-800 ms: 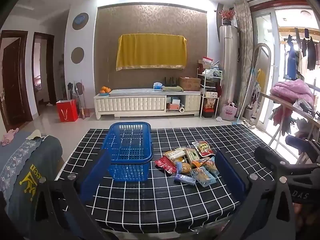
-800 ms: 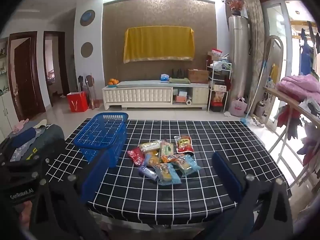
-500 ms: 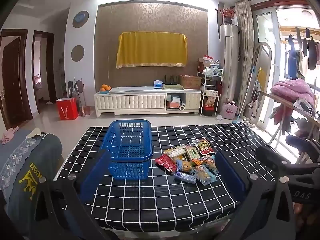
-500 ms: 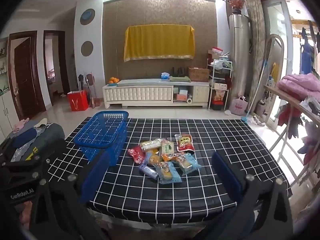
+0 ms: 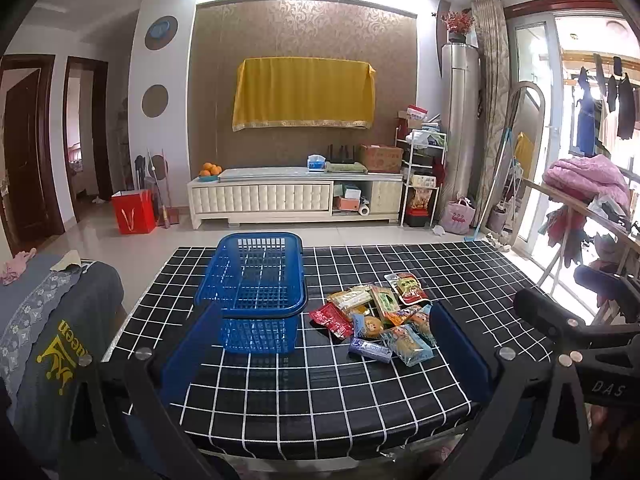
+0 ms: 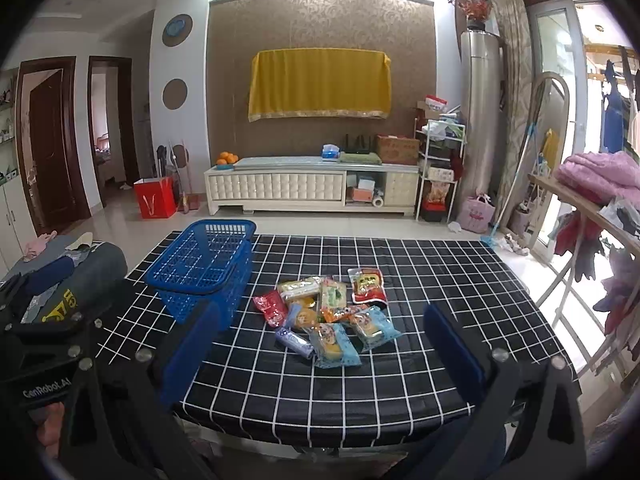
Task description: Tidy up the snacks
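Note:
A blue plastic basket [image 5: 256,280] [image 6: 204,268] stands empty on the left part of a black table with a white grid [image 5: 460,276] [image 6: 440,280]. To its right lies a pile of several snack packets [image 5: 380,316] [image 6: 328,312], red, green, orange and light blue. My left gripper [image 5: 324,344] hangs open above the table's near edge, nothing between its blue pads [image 5: 188,352]. My right gripper [image 6: 320,340] is open too, short of the pile, its pads [image 6: 452,344] wide apart. Each gripper shows at the edge of the other's view.
A grey cushion with yellow print [image 5: 52,340] sits left of the table. A rack with pink bedding [image 6: 596,176] stands to the right. Beyond the table's far edge is tiled floor, then a white cabinet [image 5: 288,200] and a red bag [image 5: 132,212].
Both views have shifted slightly; the basket and the snack pile sit a little higher in the frames. Nothing on the table has moved, and both grippers have stayed open.

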Tool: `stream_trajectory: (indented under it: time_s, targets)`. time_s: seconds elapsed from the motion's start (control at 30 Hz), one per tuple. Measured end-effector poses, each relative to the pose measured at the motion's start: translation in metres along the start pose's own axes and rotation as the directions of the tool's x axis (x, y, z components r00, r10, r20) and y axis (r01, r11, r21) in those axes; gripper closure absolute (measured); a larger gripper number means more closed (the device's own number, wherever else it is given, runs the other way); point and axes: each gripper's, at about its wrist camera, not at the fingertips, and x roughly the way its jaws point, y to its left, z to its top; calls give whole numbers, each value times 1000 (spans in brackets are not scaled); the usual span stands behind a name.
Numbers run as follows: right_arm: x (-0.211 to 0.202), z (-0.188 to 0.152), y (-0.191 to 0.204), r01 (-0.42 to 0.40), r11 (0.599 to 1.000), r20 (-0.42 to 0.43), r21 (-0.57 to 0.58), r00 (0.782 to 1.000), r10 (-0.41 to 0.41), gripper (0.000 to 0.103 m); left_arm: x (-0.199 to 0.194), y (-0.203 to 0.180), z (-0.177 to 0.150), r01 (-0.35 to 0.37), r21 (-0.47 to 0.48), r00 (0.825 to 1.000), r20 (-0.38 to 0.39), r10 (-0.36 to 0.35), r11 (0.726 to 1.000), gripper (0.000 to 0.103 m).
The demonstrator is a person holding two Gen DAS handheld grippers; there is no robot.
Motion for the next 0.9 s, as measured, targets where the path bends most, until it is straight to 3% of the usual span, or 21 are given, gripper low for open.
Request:
stream_trajectory:
  time_s: [0.13, 0.9]
  targets:
    - [0, 0, 1, 30, 999, 6, -12, 1000, -30, 0, 1, -1, -1, 11, 2, 1000, -6, -11, 1000, 0]
    - [3, -1, 5, 20, 999, -12, -26, 1000, -20, 0, 2, 2, -3, 6, 6, 1000, -21, -6, 1000, 0]
